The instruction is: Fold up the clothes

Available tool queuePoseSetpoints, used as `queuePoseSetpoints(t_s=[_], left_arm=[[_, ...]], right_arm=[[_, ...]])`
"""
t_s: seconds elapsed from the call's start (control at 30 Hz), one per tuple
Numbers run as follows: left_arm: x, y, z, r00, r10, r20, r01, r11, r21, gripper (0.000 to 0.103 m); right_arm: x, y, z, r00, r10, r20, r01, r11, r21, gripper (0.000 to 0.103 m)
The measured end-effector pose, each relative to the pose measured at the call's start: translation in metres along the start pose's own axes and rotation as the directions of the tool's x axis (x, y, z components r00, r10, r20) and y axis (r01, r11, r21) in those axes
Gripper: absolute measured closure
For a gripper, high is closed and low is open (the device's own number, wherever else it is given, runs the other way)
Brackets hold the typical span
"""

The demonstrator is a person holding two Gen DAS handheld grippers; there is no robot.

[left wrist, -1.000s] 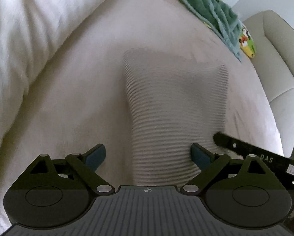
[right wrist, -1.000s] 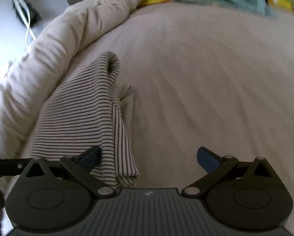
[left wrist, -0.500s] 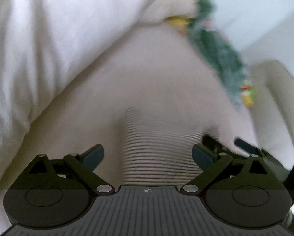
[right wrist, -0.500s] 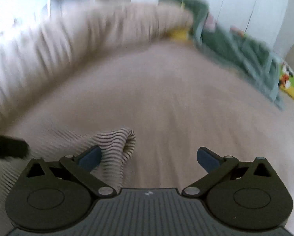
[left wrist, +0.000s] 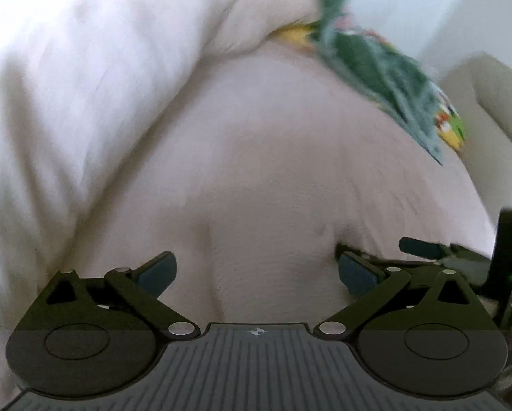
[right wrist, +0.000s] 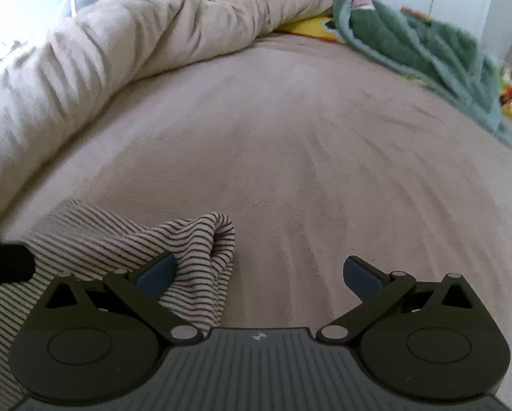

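Both tongs are hanging released, jaws spread wide, low over the bed [right wrist: 324, 137]. The left tongs [left wrist: 257, 270] are hovering over the blurred striped garment [left wrist: 273, 267], with the right tongs' tips showing near right. The right tongs [right wrist: 259, 269] are sitting with the striped garment [right wrist: 194, 243] bunched beside their left finger. A cream duvet [right wrist: 136, 44] and green blanket [right wrist: 410, 41] are lying far off.
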State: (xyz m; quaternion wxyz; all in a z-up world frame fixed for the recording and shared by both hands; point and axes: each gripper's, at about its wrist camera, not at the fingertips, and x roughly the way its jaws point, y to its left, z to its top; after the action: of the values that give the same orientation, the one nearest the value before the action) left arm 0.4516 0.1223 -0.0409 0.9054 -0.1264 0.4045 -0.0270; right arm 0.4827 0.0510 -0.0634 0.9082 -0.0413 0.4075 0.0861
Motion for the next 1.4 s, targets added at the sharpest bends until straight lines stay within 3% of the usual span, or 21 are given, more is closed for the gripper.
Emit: queuePoseSetpoints(t_s=[0.03,0.1,0.17,0.27,0.37,0.4,0.47,0.57,0.63,0.67,0.77,0.93,1.03,1.13,1.2,1.27,1.33,1.4], left_arm=[[0.001,-0.007,0.005,0.999,0.034,0.020,-0.035,0.998,0.055,0.000],[0.019,-0.008,0.011,0.997,0.078,0.001,-0.078,0.994,0.078,0.000],[0.046,-0.002,0.012,0.988,0.134,-0.071,-0.129,0.989,0.075,0.000],[0.068,0.002,0.010,0.981,0.130,-0.143,-0.120,0.990,0.078,0.000],[0.068,0.000,0.014,0.977,0.140,-0.158,-0.127,0.988,0.088,0.000],[0.068,0.000,0.015,0.976,0.144,-0.162,-0.130,0.987,0.092,0.000],[0.045,0.000,0.015,0.983,0.141,-0.120,-0.131,0.988,0.087,0.000],[-0.005,0.008,-0.001,0.994,0.088,-0.059,-0.087,0.996,0.029,0.000],[-0.035,0.020,-0.018,0.998,0.020,-0.055,-0.021,1.000,-0.018,0.000],[-0.046,0.026,-0.027,0.998,-0.010,-0.060,0.007,0.999,-0.040,0.000],[-0.050,0.033,-0.063,0.991,-0.044,-0.125,0.039,0.998,-0.047,0.000],[-0.039,0.042,-0.092,0.986,-0.011,-0.168,-0.002,0.997,-0.075,0.000],[-0.043,0.044,-0.088,0.987,0.000,-0.162,-0.012,0.997,-0.073,0.000],[-0.046,0.044,-0.085,0.987,0.015,-0.162,-0.023,0.999,-0.045,0.000],[-0.049,0.049,-0.083,0.985,0.010,-0.171,-0.018,0.999,-0.044,0.000],[-0.051,0.046,-0.079,0.986,0.001,-0.167,-0.009,0.999,-0.046,0.000],[-0.051,0.042,-0.074,0.987,-0.010,-0.161,0.002,0.999,-0.050,0.000],[-0.051,0.040,-0.072,0.986,0.000,-0.167,-0.007,0.999,-0.043,0.000]], right_arm=[[-0.016,-0.005,-0.002,0.999,-0.005,0.040,0.004,1.000,0.018,0.000],[-0.053,-0.014,-0.014,0.992,-0.020,0.124,0.013,0.998,0.059,0.000],[-0.075,-0.015,-0.034,0.990,-0.004,0.140,-0.004,0.998,0.056,0.000],[-0.066,-0.006,-0.062,0.998,-0.026,0.057,0.028,0.999,-0.035,0.000],[-0.048,-0.003,-0.073,0.998,-0.056,0.021,0.057,0.996,-0.065,0.000],[-0.054,-0.005,-0.070,0.998,-0.051,0.048,0.053,0.998,-0.035,0.000],[-0.071,-0.010,-0.064,0.993,-0.042,0.112,0.039,0.999,0.032,0.000],[-0.098,-0.005,-0.076,0.980,-0.004,0.200,0.008,1.000,-0.020,0.000],[-0.100,0.004,-0.095,0.984,0.009,0.175,0.009,0.995,-0.099,0.000],[-0.092,0.009,-0.104,0.991,-0.026,0.133,0.046,0.988,-0.149,0.000],[-0.070,0.009,-0.112,0.992,-0.084,0.093,0.098,0.983,-0.158,0.000],[-0.067,-0.005,-0.093,0.999,-0.025,0.048,0.027,0.998,-0.049,0.000],[-0.088,-0.015,-0.075,0.990,-0.016,0.142,0.008,0.998,0.058,0.000],[-0.082,-0.001,-0.035,0.968,-0.074,0.240,0.074,0.997,0.011,0.000],[-0.054,0.013,-0.009,0.979,-0.091,0.184,0.103,0.993,-0.059,0.000],[-0.010,0.024,-0.002,0.989,-0.143,0.033,0.146,0.980,-0.139,0.000],[0.009,0.020,-0.006,0.991,-0.135,0.005,0.135,0.986,-0.099,0.000],[0.000,0.012,-0.004,0.993,-0.115,0.002,0.115,0.993,-0.038,0.000]])
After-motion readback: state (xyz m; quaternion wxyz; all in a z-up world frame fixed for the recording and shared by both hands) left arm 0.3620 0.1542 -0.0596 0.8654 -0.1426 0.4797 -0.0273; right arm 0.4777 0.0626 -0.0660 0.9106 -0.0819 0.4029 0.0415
